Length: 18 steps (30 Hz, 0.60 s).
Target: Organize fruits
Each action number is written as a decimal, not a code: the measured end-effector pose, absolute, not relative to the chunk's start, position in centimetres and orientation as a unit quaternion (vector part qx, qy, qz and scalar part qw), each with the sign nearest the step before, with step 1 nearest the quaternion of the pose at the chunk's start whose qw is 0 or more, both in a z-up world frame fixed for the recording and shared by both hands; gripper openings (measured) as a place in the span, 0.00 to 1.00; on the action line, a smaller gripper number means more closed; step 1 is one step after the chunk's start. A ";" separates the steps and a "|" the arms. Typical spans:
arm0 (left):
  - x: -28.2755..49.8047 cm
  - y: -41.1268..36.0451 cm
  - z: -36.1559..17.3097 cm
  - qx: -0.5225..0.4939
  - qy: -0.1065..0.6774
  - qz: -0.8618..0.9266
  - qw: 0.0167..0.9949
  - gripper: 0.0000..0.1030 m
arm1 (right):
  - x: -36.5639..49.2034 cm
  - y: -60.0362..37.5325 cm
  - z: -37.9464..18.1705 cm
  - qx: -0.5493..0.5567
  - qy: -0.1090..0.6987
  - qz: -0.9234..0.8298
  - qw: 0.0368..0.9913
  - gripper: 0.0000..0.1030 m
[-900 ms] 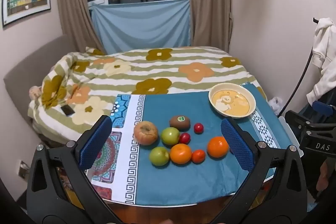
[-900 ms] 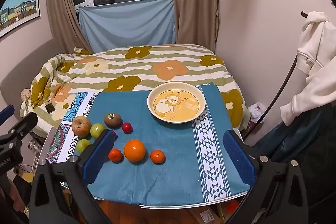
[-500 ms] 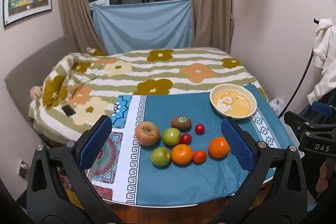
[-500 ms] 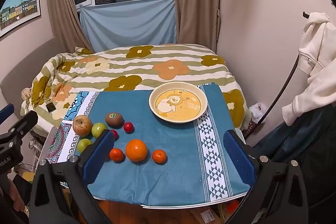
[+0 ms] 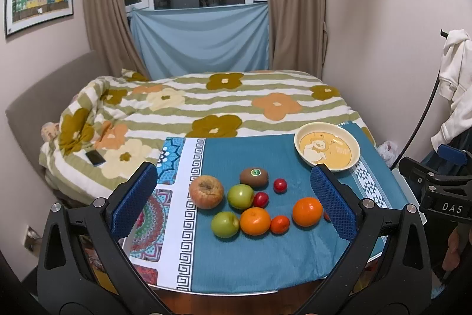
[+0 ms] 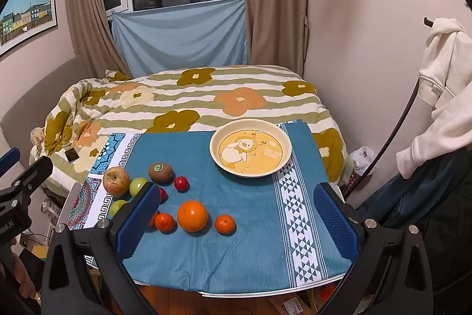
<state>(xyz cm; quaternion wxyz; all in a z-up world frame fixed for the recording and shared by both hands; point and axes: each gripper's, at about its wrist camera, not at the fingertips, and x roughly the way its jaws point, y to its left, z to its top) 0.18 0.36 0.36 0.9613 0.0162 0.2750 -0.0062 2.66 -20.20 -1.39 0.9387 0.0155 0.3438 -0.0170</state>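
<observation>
Fruit lies loose on a blue tablecloth point(image 5: 253, 256): a wrinkled apple point(image 5: 206, 192), a kiwi point(image 5: 253, 175), two green apples point(image 5: 240, 196) point(image 5: 224, 224), small red fruits point(image 5: 279, 185), a big orange point(image 5: 307, 211) point(image 6: 192, 215) and smaller oranges point(image 5: 255, 221) point(image 6: 225, 224). A cream bowl with a duck picture point(image 5: 327, 150) point(image 6: 250, 151) stands empty at the far right. My left gripper point(image 5: 233, 202) hovers open above the fruit. My right gripper point(image 6: 237, 222) hovers open over the cloth in front of the bowl. Neither holds anything.
The small table ends at its near edge point(image 6: 265, 293). Behind it is a bed with a flowered striped blanket point(image 5: 206, 105), with a phone point(image 5: 95, 158) on it. A white garment point(image 6: 442, 96) hangs at the right on a stand. Curtains and a window fill the back wall.
Both views have drifted slightly; the fruit and bowl sit a touch lower and to the right in the frames. Both grippers stay open and nothing on the table has moved.
</observation>
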 end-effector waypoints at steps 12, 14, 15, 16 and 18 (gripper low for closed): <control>0.4 0.4 0.5 0.016 0.274 -0.005 0.961 1.00 | 2.9 -20.1 -1.3 0.014 0.344 -0.014 0.939 1.00; 0.4 0.3 0.5 0.017 0.274 -0.005 0.962 1.00 | 2.9 -20.0 -1.3 0.014 0.343 -0.014 0.939 1.00; 0.4 0.4 0.5 0.017 0.274 -0.004 0.962 1.00 | 3.0 -20.0 -1.3 0.014 0.343 -0.014 0.939 1.00; 0.4 0.4 0.5 0.016 0.274 -0.005 0.962 1.00 | 2.9 -20.0 -1.3 0.014 0.343 -0.014 0.939 1.00; 0.4 0.4 0.5 0.017 0.274 -0.004 0.962 1.00 | 2.9 -20.0 -1.2 0.014 0.343 -0.014 0.939 1.00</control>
